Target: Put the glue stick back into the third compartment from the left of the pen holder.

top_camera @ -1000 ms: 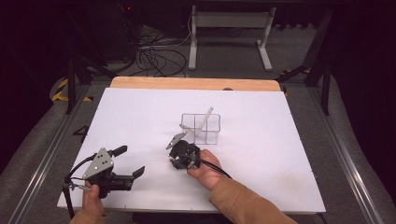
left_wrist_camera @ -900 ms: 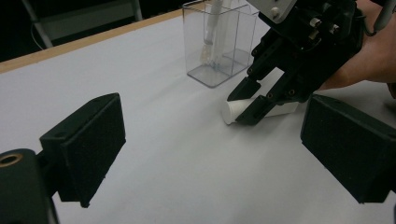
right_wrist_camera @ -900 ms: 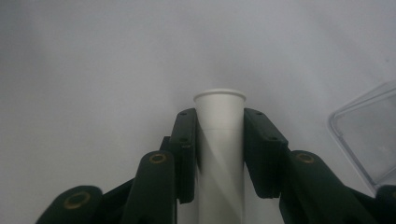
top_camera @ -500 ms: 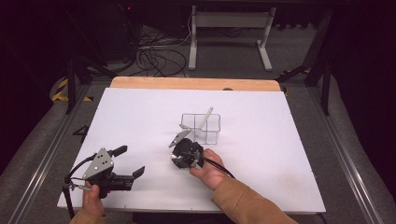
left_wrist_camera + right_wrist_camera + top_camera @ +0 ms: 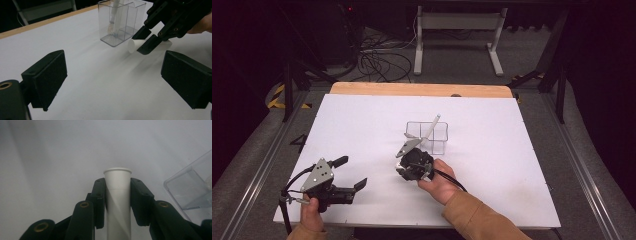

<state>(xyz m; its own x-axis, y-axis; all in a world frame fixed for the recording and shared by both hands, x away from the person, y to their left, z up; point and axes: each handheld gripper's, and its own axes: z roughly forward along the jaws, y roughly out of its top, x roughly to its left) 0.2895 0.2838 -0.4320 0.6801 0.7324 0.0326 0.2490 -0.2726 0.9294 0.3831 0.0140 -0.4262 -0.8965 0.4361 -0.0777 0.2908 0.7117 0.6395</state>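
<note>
Jaws of the right gripper pinch a white paper tube — a clear organizer waits at one o'clock. Grip should stay light to avoid crushing. Left gripper rests spread, empty.

Dim room, grey floor, tangled cables, white metal stand, perhaps a desk frame

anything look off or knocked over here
Nothing spilled or damaged. The white paper cup is on its side, but only because the right gripper is clamped on it just above the table. The brush-like tool leans at a slant in the clear divided container, which stands upright.
</note>
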